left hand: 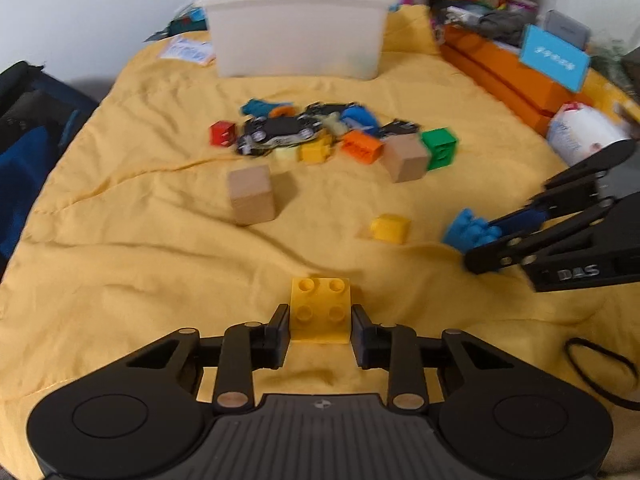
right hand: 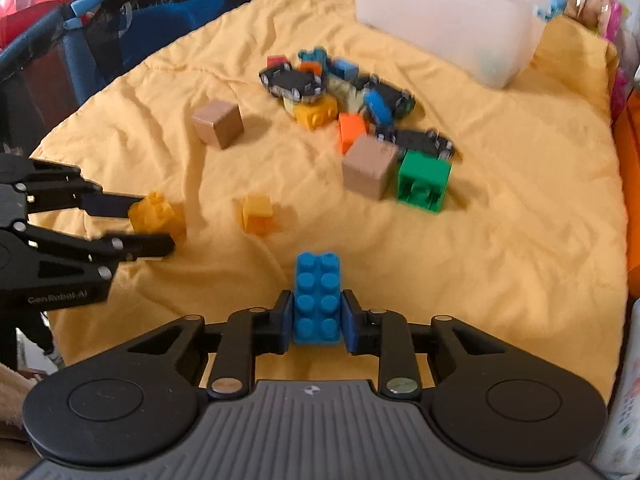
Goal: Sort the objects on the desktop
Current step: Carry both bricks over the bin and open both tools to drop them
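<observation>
The left gripper (left hand: 320, 320) pinches a yellow brick (left hand: 320, 310) between its two fingers, and the right gripper (right hand: 317, 318) pinches a blue brick (right hand: 318, 298) in the same way; both bricks are held just above the yellow cloth (left hand: 160, 264). I think the next step is to carry them to the white bin (left hand: 296, 28) at the far side. The risk is that a brick slips, because each one is gripped only at its back part and sticks out in front, so a quick swing can turn it out of the pads. Also the two grippers are near each other, so they can collide when both go to the bin together. On the way lies the pile of bricks and toy cars (left hand: 280, 130), with two wooden cubes (left hand: 252, 194), a green brick (left hand: 440, 148) and a small yellow brick (left hand: 390, 228) near it; a low pass can knock them. The cloth is soft and wrinkled, so a dropped brick may roll into a fold. Around the table there is clutter, an orange box (left hand: 504, 76) on the right and a dark bag (left hand: 28, 128) on the left
</observation>
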